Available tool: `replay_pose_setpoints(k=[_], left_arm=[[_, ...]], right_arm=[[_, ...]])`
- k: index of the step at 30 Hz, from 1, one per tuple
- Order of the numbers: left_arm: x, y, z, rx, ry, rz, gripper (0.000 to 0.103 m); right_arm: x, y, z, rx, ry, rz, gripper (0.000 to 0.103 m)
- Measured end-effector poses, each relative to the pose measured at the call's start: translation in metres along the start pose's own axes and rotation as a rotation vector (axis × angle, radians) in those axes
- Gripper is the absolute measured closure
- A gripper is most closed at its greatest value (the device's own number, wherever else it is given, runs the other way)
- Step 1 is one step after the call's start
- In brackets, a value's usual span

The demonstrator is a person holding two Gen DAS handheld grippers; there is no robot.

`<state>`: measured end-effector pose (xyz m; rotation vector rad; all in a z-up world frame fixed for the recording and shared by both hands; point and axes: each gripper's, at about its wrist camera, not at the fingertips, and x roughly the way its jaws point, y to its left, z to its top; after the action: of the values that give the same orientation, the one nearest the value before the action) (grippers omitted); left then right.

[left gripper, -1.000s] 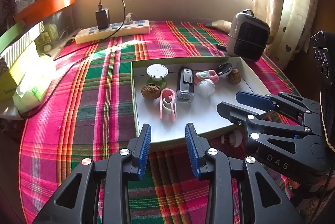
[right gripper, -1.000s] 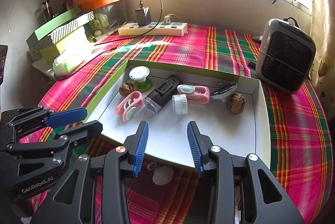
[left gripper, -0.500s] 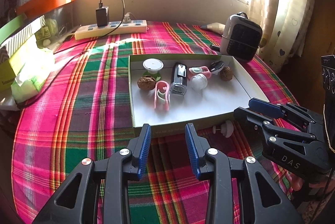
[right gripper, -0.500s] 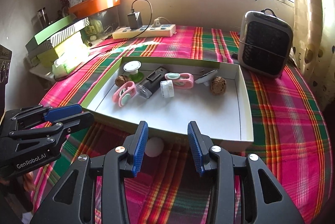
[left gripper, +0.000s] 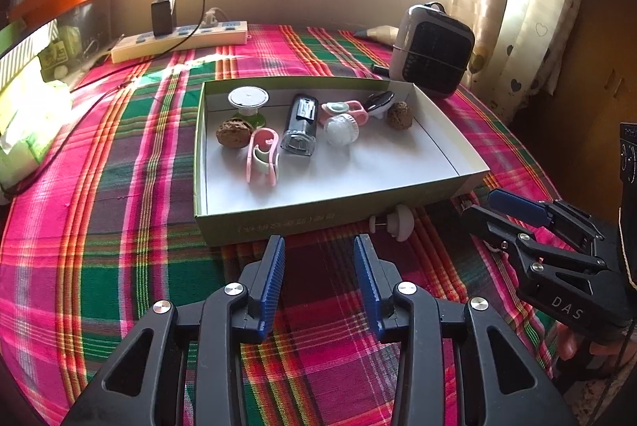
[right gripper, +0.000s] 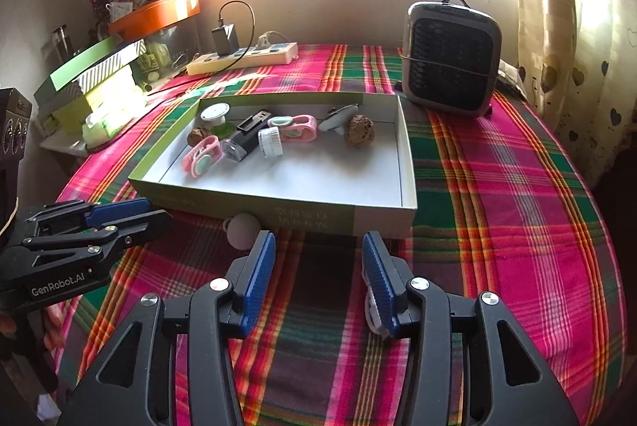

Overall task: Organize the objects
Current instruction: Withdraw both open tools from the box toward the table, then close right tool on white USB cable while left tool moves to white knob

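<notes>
A shallow green-sided box [left gripper: 278, 223] [right gripper: 382, 215] sits mid-table and holds two walnuts [left gripper: 234, 133] [right gripper: 359, 130], two pink clips [left gripper: 262, 157], a black stapler-like item [left gripper: 301, 125], a small white jar [left gripper: 340, 129] and a white-topped green spool [left gripper: 247, 99]. A small white knob [left gripper: 400, 223] [right gripper: 243, 230] lies on the cloth against the box's near wall. My left gripper [left gripper: 318, 278] is open and empty in front of the box. My right gripper [right gripper: 318, 274] is open; a small white thing [right gripper: 372, 314] lies under its right finger.
A plaid cloth [left gripper: 119, 227] covers the round table. A small heater [right gripper: 452, 59] stands at the back right, a power strip with a charger [left gripper: 179, 38] at the back. Green boxes and tissue packs [right gripper: 99, 87] sit at the left. A curtain [left gripper: 529, 8] hangs at the right.
Both grippers have drawn back from over the box toward the table's near edge, staying open. The white knob outside the box has come into fuller view.
</notes>
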<state>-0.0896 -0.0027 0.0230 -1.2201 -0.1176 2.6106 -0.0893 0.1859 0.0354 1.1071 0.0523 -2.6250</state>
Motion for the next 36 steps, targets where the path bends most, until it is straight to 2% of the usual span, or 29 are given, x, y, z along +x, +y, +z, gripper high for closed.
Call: replay_pose_setpoints(k=[6, 11, 19, 27, 29, 36], left_arm=[[0.005, -0.005, -0.001, 0.007, 0.014, -0.016, 0.068], [0.012, -0.010, -0.001, 0.010, 0.031, -0.024, 0.063], [0.020, -0.019, 0.002, 0.018, 0.055, -0.053, 0.062], [0.028, -0.028, 0.007, 0.031, 0.069, -0.066, 0.060], [0.029, -0.031, 0.008, 0.045, 0.070, -0.068, 0.059], [0.036, -0.039, 0.010, 0.058, 0.083, -0.067, 0.059]], right_arm=[[0.002, -0.011, -0.009, 0.021, 0.018, -0.033, 0.056], [0.003, -0.019, -0.012, 0.049, 0.036, -0.040, 0.055], [0.013, -0.023, -0.016, 0.050, 0.100, -0.067, 0.055], [0.011, -0.025, -0.019, 0.031, 0.103, -0.088, 0.056], [0.011, -0.025, -0.019, 0.024, 0.104, -0.096, 0.062], [0.010, -0.029, -0.020, 0.019, 0.103, -0.104, 0.074]])
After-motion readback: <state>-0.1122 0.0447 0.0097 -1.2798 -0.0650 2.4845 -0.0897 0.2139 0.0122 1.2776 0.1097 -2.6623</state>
